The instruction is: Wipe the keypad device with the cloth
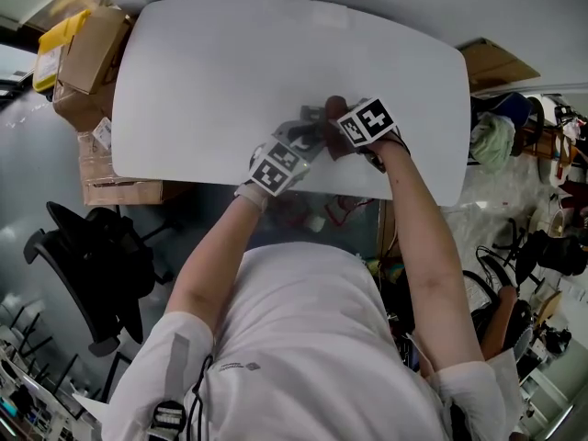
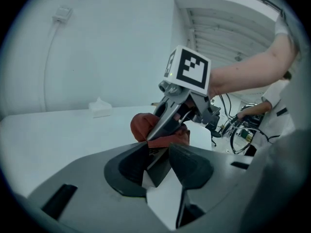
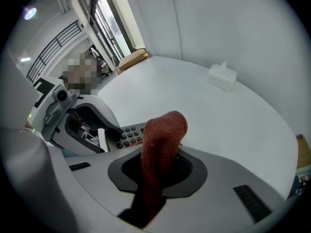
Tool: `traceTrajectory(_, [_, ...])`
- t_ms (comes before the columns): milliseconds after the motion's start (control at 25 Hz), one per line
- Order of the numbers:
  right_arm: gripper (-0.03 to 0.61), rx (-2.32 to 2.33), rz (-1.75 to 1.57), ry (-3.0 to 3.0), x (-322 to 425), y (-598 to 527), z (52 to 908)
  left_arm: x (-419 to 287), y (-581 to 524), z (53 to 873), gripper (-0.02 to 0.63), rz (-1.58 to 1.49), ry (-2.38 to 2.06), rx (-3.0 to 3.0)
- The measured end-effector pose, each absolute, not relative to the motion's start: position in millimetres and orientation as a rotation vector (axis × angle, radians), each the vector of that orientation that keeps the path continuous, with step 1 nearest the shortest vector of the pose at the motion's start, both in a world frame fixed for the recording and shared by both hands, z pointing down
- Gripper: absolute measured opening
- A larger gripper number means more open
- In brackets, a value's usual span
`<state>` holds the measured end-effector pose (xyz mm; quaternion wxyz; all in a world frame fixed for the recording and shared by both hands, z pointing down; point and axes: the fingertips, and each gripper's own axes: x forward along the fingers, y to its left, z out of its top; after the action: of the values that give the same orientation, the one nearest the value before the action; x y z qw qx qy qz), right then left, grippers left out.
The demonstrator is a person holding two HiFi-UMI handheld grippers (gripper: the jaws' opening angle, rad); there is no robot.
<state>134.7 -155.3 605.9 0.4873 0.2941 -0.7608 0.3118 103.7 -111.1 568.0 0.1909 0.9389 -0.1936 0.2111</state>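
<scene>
The left tongs are gripping one end of the keypad device, their jaws closing on its dark edge, and the device's rows of small dark buttons are facing up. The right tongs are clamping a rust-red cloth, which is bunching up out of the jaws and hanging directly over the far end of the keypad device, right at the buttons; whether the cloth is touching them I cannot tell. In the head view both tongs are meeting over the keypad device, close to the person's edge of the white tabletop. A white tissue box is standing well beyond the keypad device, towards the wall.
</scene>
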Motion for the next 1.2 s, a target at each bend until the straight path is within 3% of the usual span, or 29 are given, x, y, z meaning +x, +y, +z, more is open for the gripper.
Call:
traceTrajectory(680, [0.078, 0.734, 0.826, -1.772, 134.2, -198.1, 649.2, 107.6, -111.7, 566.7, 0.137, 0.598, -0.537, 2.622])
traceTrajectory(1200, [0.078, 0.697, 0.737, -1.836, 123.8, -180.1, 635.2, 104.2, -106.8, 569.0, 0.137, 0.587, -0.549, 2.621])
